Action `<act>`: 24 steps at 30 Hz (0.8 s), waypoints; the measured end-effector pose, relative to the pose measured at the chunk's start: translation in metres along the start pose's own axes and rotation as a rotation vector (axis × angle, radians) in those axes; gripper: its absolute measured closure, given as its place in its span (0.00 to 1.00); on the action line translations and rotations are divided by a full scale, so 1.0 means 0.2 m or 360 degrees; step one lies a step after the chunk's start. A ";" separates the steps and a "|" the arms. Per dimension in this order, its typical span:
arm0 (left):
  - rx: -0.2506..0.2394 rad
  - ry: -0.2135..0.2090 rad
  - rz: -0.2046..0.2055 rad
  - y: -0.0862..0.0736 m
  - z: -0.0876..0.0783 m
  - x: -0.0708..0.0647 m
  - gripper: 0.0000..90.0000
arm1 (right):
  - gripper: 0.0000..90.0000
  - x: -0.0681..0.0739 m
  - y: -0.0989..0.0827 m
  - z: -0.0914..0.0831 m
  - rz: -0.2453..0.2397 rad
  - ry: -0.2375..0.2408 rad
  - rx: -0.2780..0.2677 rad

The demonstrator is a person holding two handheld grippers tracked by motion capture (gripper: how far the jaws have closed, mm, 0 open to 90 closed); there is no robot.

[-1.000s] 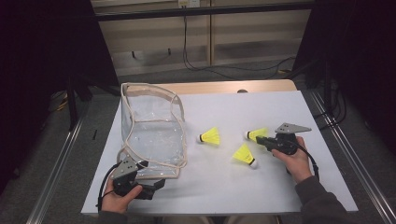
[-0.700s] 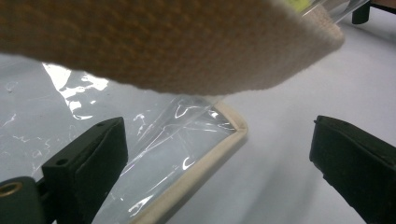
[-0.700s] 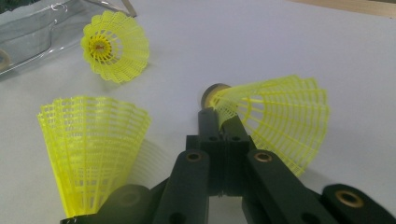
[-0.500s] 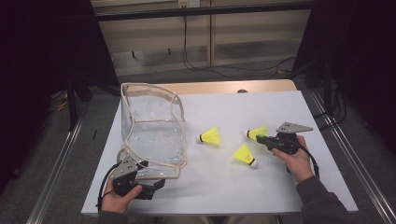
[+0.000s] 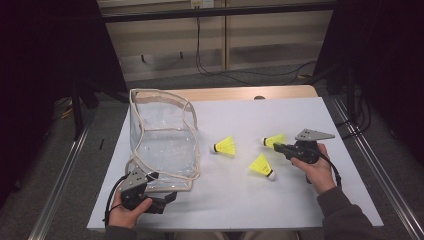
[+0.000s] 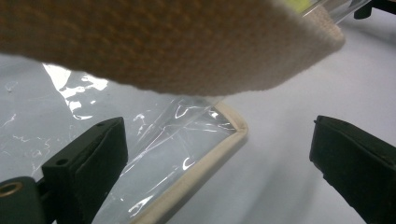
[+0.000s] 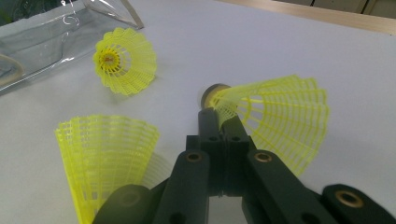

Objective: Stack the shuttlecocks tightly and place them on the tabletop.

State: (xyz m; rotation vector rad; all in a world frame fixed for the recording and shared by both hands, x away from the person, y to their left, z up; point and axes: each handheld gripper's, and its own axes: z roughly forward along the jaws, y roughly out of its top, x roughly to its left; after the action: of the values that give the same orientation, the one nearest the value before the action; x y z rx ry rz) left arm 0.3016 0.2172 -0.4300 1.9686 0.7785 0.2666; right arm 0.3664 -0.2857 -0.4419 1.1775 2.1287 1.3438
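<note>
At the near left corner of the white table (image 5: 300, 115), the left gripper (image 5: 167, 196) lay low and level in the person's left hand (image 5: 131, 212), its jaws standing wide apart. In the left gripper view they straddled the cream-bound bottom edge of the clear plastic bag (image 5: 162, 142) without pressing on it. The bag looked thin, floppy and slick, likely to crumple under any pinch; its woven edging seemed the surest place to grip.

Further right, the nearest shuttlecock (image 5: 262, 165) lay on its side, cork toward the near edge, untouched.

Just beyond it, the right gripper (image 5: 276, 147) pointed left across the table, held level by the right hand (image 5: 314, 167) with the forearm coming in from the near right. Its jaws were drawn together on the held shuttlecock (image 7: 275, 116), pinching the mesh skirt close behind the cork. That shuttlecock would be almost weightless, its yellow plastic skirt springy and easily squashed, so a grip at the narrow end of the skirt next to the cork seemed kinder than one on the flared rim. It appeared to rest on or just above the table at the right.

Toward the middle, the third shuttlecock (image 5: 225, 146) lay on its side beside the bag's right wall, well apart from both grippers.
</note>
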 end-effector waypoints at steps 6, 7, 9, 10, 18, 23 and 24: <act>0.0002 -0.0001 0.0001 0.00 0.00 0.00 0.05 | 1.00 0.00 0.01 0.00 0.0001 -0.0001 0.0007; 0.0000 -0.0001 0.0000 0.00 0.00 0.00 0.05 | 1.00 0.00 0.01 0.00 0.0001 0.0003 0.0007; -0.0001 0.0000 0.0002 0.00 0.00 0.00 0.05 | 1.00 0.00 0.01 0.00 0.0003 0.0009 0.0001; 0.0001 0.0000 0.0001 0.00 0.00 0.00 0.05 | 1.00 0.00 0.02 0.00 0.0005 0.0011 -0.0001; 0.0000 0.0000 0.0000 0.00 0.00 0.00 0.05 | 1.00 0.00 0.04 0.00 -0.0004 0.0015 0.0003; 0.0000 0.0001 -0.0001 0.00 0.00 0.00 0.05 | 1.00 0.00 0.06 0.00 -0.0007 0.0023 -0.0008; 0.0000 0.0001 -0.0002 0.00 0.00 0.00 0.05 | 1.00 0.00 0.06 0.00 -0.0003 0.0027 -0.0010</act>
State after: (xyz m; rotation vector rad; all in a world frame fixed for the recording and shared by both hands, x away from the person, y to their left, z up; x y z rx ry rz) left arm 0.3017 0.2169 -0.4299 1.9679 0.7798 0.2665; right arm 0.3718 -0.2824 -0.4306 1.1656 2.1349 1.3634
